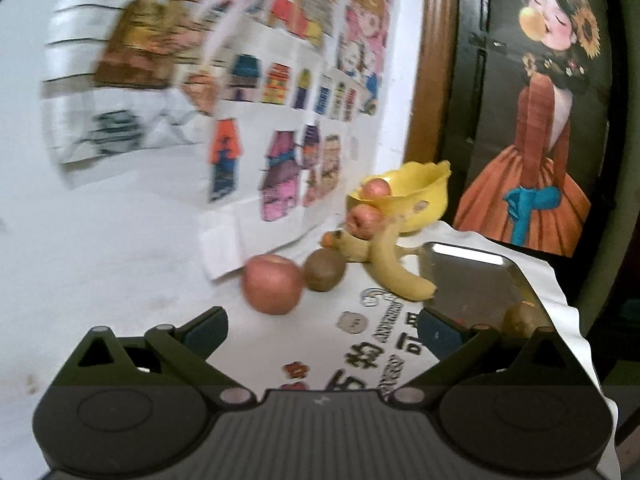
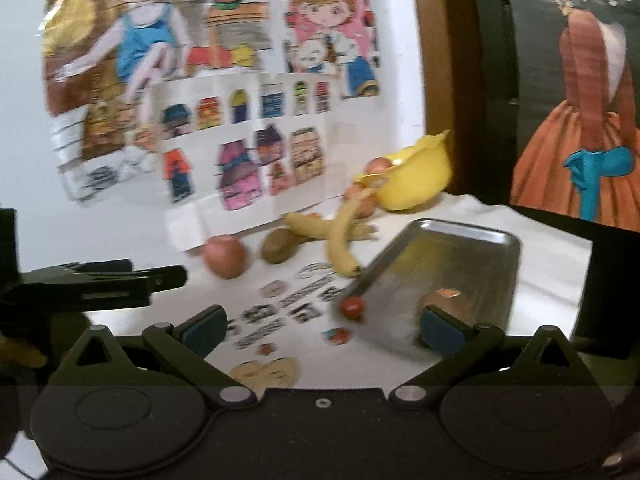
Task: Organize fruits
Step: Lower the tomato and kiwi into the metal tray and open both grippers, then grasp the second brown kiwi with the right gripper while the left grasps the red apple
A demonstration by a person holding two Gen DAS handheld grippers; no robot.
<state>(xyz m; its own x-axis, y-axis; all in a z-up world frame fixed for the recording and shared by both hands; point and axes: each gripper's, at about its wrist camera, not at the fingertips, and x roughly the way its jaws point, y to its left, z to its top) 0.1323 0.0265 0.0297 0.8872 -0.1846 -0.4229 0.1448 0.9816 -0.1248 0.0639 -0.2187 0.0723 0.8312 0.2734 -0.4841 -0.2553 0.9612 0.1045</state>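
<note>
At right of centre in the right wrist view, the metal tray (image 2: 460, 256) is showing a brushed, dully reflective finish. Above it the yellow bowl (image 2: 416, 176) is looking like smooth, glossy plastic. The kiwi (image 1: 325, 270) is appearing matt and rough beside the smooth-skinned apple (image 1: 272, 289). Printed paper posters (image 1: 256, 120) are covering the wall, and a wrinkled white sheet (image 1: 560, 312) is lying underneath.

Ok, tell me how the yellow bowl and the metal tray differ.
The yellow bowl is deep, with a wavy rim, and looks tipped; the metal tray is flat, shallow and rectangular with rounded corners. The bowl is matte yellow, the tray reflective grey. The bowl stands at the back near the wall, the tray nearer the cameras. Both rest on the white cloth.
</note>
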